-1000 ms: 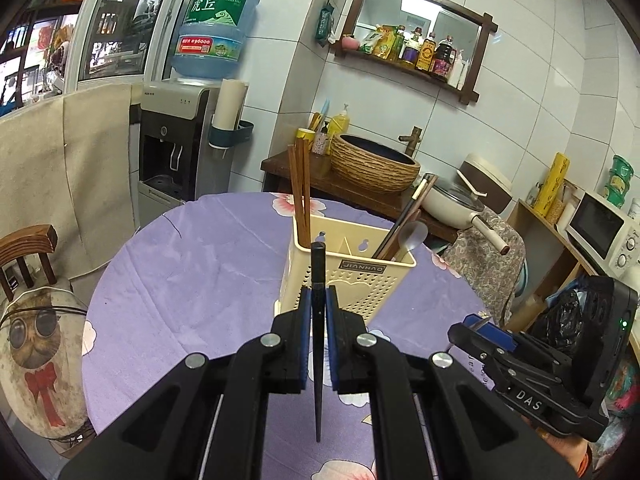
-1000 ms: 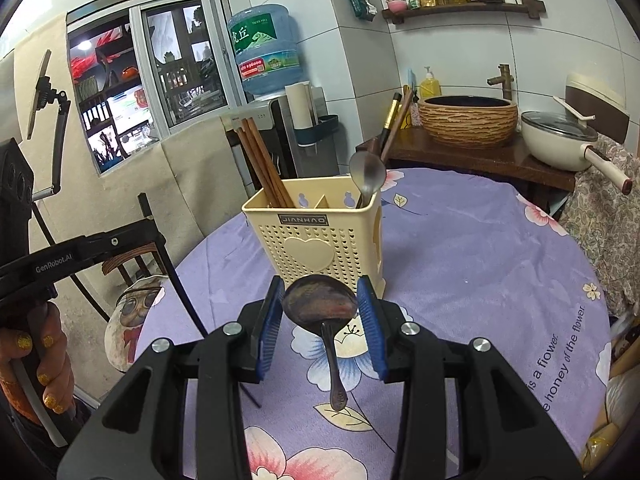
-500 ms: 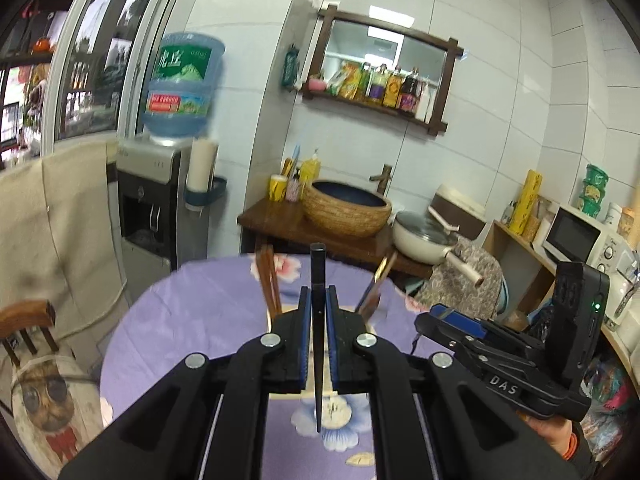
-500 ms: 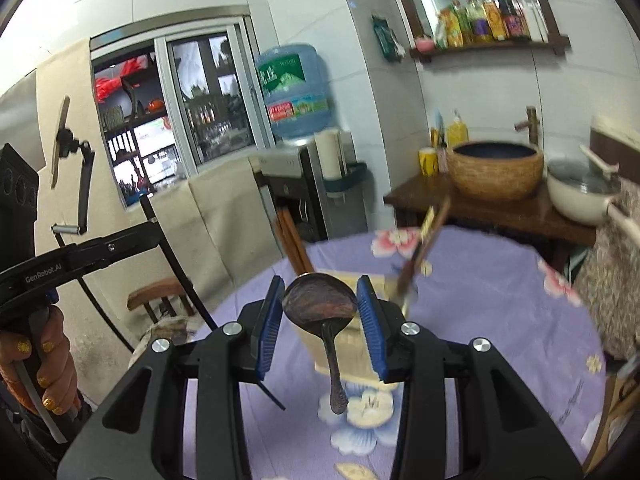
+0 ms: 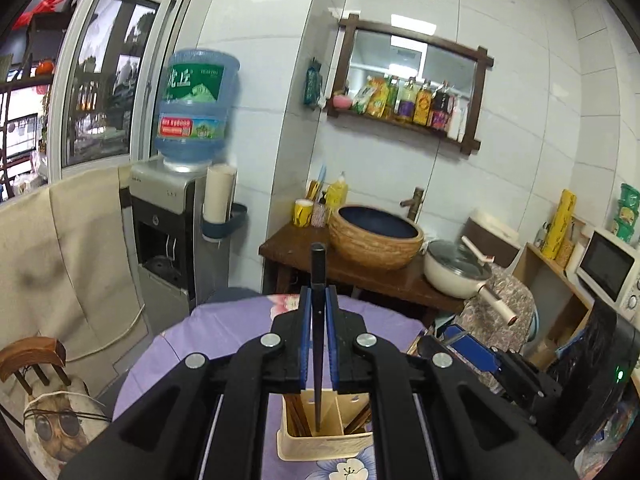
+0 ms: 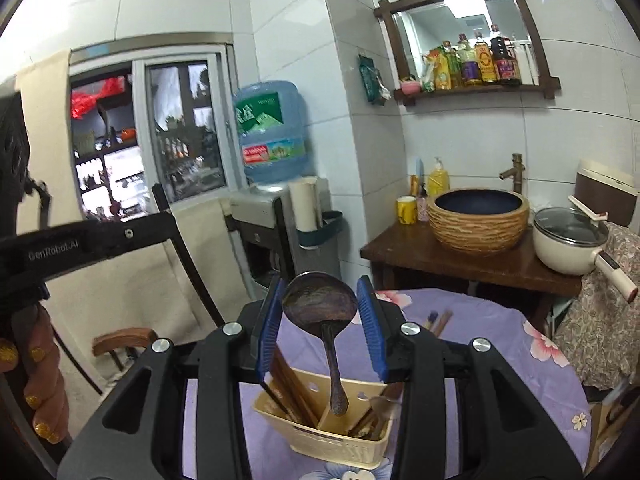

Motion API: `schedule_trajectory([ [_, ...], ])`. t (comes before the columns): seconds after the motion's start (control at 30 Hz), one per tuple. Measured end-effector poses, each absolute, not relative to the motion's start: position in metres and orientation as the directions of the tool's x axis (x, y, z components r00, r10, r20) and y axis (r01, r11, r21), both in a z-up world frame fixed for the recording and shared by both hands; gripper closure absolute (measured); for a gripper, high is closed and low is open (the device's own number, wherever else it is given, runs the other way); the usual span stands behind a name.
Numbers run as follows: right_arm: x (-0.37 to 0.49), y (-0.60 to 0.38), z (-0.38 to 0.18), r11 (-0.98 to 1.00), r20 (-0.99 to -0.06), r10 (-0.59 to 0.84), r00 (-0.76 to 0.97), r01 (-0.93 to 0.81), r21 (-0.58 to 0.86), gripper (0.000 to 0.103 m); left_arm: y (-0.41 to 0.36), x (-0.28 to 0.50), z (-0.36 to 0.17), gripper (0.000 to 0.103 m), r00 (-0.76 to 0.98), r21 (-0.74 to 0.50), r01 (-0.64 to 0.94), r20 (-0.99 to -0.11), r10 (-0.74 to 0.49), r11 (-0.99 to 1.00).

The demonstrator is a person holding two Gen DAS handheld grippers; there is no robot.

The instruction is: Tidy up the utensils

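Currently the left gripper (image 5: 319, 332) has its blue pads pressed flat on a single black chopstick (image 5: 318, 280), one each side, jaws nearly together. Stick stands upright; top end pokes above the fingertips, lower tip hangs over the middle of the cream utensil holder (image 5: 320, 446) on the purple floral tablecloth (image 5: 224, 332).

Right gripper (image 6: 320, 320): jaws partly apart, pads clamped on the rim of one dark wooden spoon (image 6: 320, 304), bowl up between the fingertips, handle hanging down. Handle end sits over the centre compartment of the holder; whether it touches, cannot tell.

Holder contents, right wrist view: brown chopsticks (image 6: 286, 384) in the left compartment, count unclear; more utensils leaning in the right compartment, with one metal spoon among them.

Writing: "GenRobot.AI" on the left gripper's black arm at the left of the right wrist view. Water jug (image 5: 196, 108) label is green with Chinese characters, too blurred to read. One jug, one woven basin (image 5: 376, 236), one white pot (image 5: 460, 268).
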State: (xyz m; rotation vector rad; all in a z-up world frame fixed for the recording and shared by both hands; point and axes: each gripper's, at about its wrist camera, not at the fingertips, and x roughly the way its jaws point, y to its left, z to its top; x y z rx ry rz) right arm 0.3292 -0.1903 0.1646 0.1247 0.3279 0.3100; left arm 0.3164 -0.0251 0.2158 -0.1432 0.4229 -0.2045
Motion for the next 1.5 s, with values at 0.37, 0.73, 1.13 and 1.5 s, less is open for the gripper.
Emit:
schedule_trajectory([
  [0.37,0.339,-0.18,0.069,0.965,-0.399,0.261,0.879,-0.233,0.119,0.065,-0.029,0.335,0.119,0.096,0.828,-0.186,0.151,-0.512,-0.227,0.971],
  [0.73,0.332,-0.17,0.041,0.976,-0.39,0.21,0.896,-0.215,0.033,0.057,-0.036,0.333,0.095,0.096,0.827,-0.152,0.143,-0.525,-0.203,0.978],
  [1.13,0.257,-0.192,0.046,0.974,-0.3,0.191,0.935,-0.218,-0.059,0.016,-0.018,0.258,0.091,0.022,0.91,-0.103,0.149,-0.374,-0.177,0.984],
  [1.5,0.144,-0.216,-0.001,0.972,-0.377,0.23,0.897,-0.229,0.048,0.005,0.014,0.138,0.028,0.006,0.946,-0.127,0.105,-0.294,-0.139,0.986],
])
